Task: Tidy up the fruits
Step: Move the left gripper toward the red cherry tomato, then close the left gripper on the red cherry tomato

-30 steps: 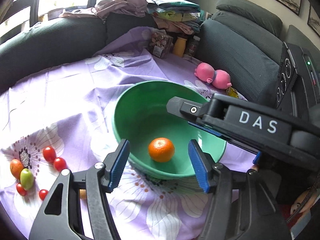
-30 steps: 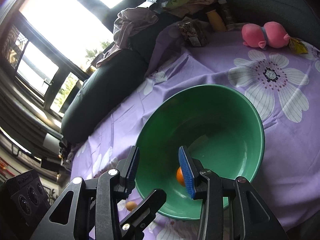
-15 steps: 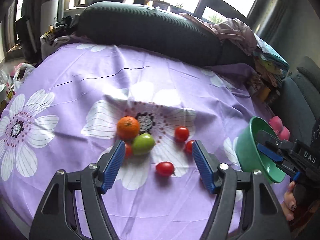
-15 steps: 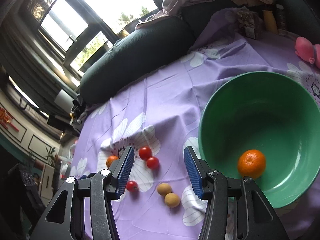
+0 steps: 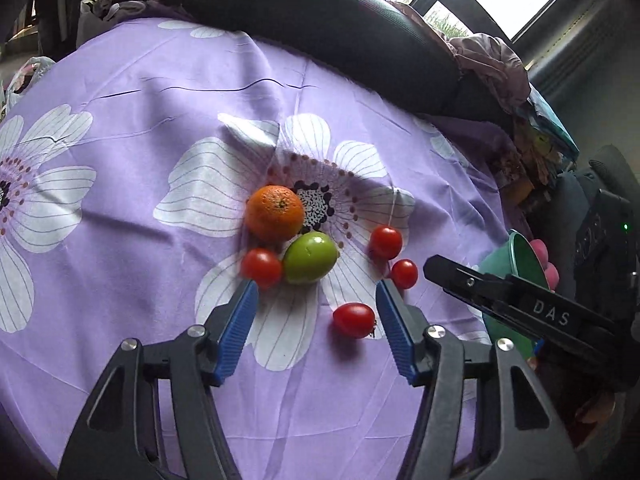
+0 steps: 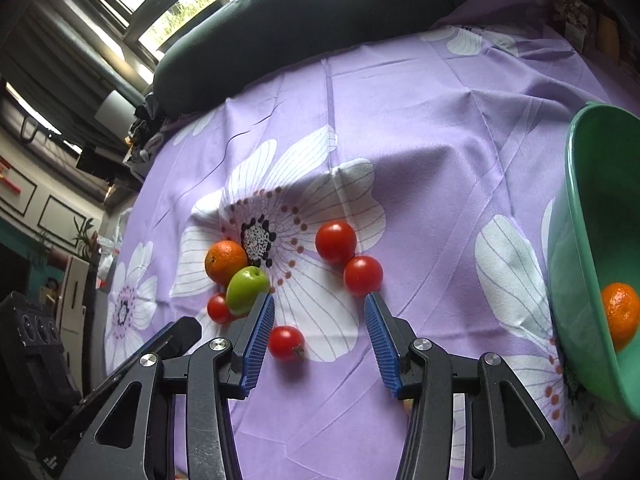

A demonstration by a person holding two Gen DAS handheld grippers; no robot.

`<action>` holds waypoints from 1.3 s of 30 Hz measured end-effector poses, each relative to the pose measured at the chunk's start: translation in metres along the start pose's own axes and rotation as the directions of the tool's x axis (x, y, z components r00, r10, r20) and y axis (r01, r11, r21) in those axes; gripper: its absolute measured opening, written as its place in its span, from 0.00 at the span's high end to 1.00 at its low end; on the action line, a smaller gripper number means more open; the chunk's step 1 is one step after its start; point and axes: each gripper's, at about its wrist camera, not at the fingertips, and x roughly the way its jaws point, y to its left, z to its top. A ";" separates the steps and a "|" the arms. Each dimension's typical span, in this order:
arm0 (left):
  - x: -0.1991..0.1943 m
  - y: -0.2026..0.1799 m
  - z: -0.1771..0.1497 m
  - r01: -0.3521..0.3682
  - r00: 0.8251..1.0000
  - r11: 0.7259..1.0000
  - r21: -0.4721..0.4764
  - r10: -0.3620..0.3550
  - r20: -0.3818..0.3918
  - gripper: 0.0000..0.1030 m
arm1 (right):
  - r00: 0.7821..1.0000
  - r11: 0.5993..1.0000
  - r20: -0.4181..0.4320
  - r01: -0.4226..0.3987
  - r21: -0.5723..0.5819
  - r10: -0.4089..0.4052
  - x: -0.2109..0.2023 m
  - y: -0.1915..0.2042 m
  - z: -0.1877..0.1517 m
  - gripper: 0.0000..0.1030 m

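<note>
On the purple flowered cloth lies a cluster of fruit: an orange (image 5: 274, 218), a green fruit (image 5: 311, 257) and several red tomatoes, one (image 5: 354, 320) lying between my left gripper's fingers. My left gripper (image 5: 316, 292) hovers just short of the cluster, its jaws closing with nothing pressed. The right gripper (image 6: 319, 300) is also closing and grips nothing; a tomato (image 6: 285, 343) lies by its left finger and another (image 6: 363, 275) just past its right fingertip. The green bowl (image 6: 572, 168) at the right edge holds a second orange (image 6: 620, 316).
A dark sofa cushion (image 5: 320, 20) borders the cloth's far side, with piled clothes (image 5: 492, 64) to the right. A pink toy (image 5: 540, 246) shows behind the bowl (image 5: 524, 256). A black box (image 6: 28, 340) stands at the left of the right wrist view.
Both grippers swung left from the bowl to the fruit cluster. The left has come closer to the fruit. In the right wrist view the bowl has slid to the right edge.
</note>
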 end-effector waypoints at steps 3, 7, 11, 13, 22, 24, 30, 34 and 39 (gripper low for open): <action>0.008 -0.011 -0.003 0.013 1.000 1.000 0.027 -0.012 -0.027 0.46 | 0.997 0.997 -0.019 0.074 -0.006 -0.074 0.012 -0.001 0.011 0.53; 0.020 -0.018 -0.008 0.021 0.998 0.999 0.034 -0.018 -0.068 0.49 | 0.995 0.996 -0.038 0.093 -0.016 -0.093 0.029 -0.002 0.014 0.58; 0.032 -0.024 -0.013 -0.009 0.995 0.999 0.049 0.013 -0.100 0.52 | 0.993 0.994 -0.056 0.104 -0.029 -0.105 0.037 -0.003 0.013 0.61; 0.036 -0.027 -0.015 -0.018 0.994 0.998 0.062 0.025 -0.109 0.52 | 0.994 0.995 -0.059 0.094 -0.023 -0.096 0.038 -0.004 0.014 0.62; 0.050 -0.029 -0.018 -0.064 0.989 0.995 0.074 0.073 -0.125 0.62 | 0.992 0.994 -0.067 0.108 -0.004 -0.108 0.045 -0.009 0.015 0.66; 0.051 -0.028 -0.018 -0.066 0.990 0.995 0.073 0.075 -0.120 0.66 | 0.992 0.994 -0.063 0.107 -0.006 -0.107 0.045 -0.010 0.015 0.69; 0.054 -0.033 -0.018 -0.072 0.991 0.994 0.084 0.081 -0.109 0.70 | 0.991 0.992 -0.049 0.122 -0.016 -0.123 0.045 -0.006 0.013 0.71; 0.048 -0.038 -0.020 -0.065 0.994 0.994 0.092 0.073 -0.086 0.70 | 0.993 0.994 -0.039 0.112 -0.010 -0.112 0.039 -0.006 0.011 0.72; 0.037 -0.048 -0.020 -0.072 0.996 0.990 0.122 0.077 -0.035 0.70 | 0.997 0.997 0.013 0.077 -0.002 -0.077 0.018 -0.006 0.006 0.72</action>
